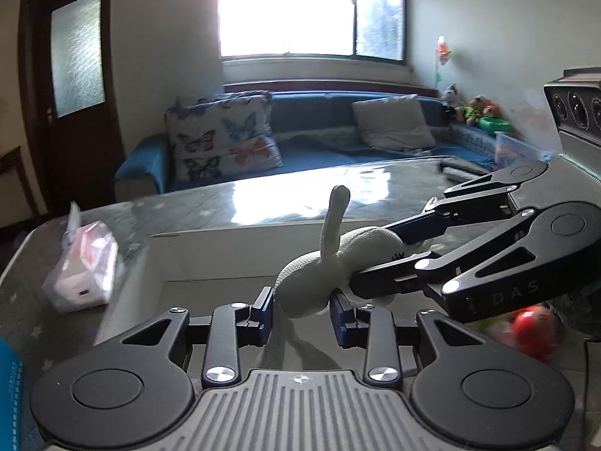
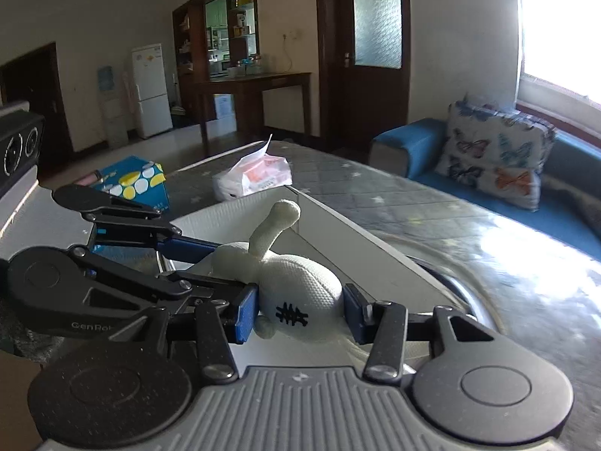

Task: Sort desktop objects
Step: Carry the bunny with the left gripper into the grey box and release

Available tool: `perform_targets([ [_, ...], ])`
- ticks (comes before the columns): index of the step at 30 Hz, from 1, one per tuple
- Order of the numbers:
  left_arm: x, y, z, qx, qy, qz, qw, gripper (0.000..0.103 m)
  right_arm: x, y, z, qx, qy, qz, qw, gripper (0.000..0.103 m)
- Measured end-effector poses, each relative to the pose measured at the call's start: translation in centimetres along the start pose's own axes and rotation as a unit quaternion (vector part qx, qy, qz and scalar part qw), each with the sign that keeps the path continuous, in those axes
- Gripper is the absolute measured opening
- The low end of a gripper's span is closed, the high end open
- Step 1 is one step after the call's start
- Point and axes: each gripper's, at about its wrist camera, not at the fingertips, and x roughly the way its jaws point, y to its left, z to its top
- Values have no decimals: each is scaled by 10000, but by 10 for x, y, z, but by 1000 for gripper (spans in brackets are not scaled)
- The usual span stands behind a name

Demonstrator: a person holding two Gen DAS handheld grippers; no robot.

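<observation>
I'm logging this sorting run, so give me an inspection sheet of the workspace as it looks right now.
Surface: table with grey star-patterned cover, glare from the window.
Job's things: white plush toy over the white box.
Clutter: tissue pack, blue carton, red toy.
Grippers: left gripper and right gripper both shut on the plush toy.
Cables: nothing seen.
Surroundings: blue sofa, butterfly cushions, doors, fridge.

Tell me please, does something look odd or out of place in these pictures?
Yes. Both grippers clamp the same white plush toy over the white box: the left gripper holds one end, the right gripper the end with the black stitched mark. One limb sticks straight up. Nothing looks spilled or broken.
</observation>
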Motion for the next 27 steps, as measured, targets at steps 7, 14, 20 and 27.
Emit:
perform_targets([
  [7, 16, 33, -16, -441, 257, 188, 9985, 38, 37, -17, 4, 497, 243, 358, 9978, 51],
  [14, 9, 35, -20, -690, 248, 336, 9967, 36, 37, -19, 0, 543, 104, 207, 9983, 56],
  [20, -2, 32, -16, -836, 138, 407, 9956, 36, 27, -12, -1, 321, 107, 127, 9993, 56],
  [27, -9, 34, -8, -1023, 68, 547, 9932, 36, 12, -2, 0, 89, 81, -57, 9999, 56],
])
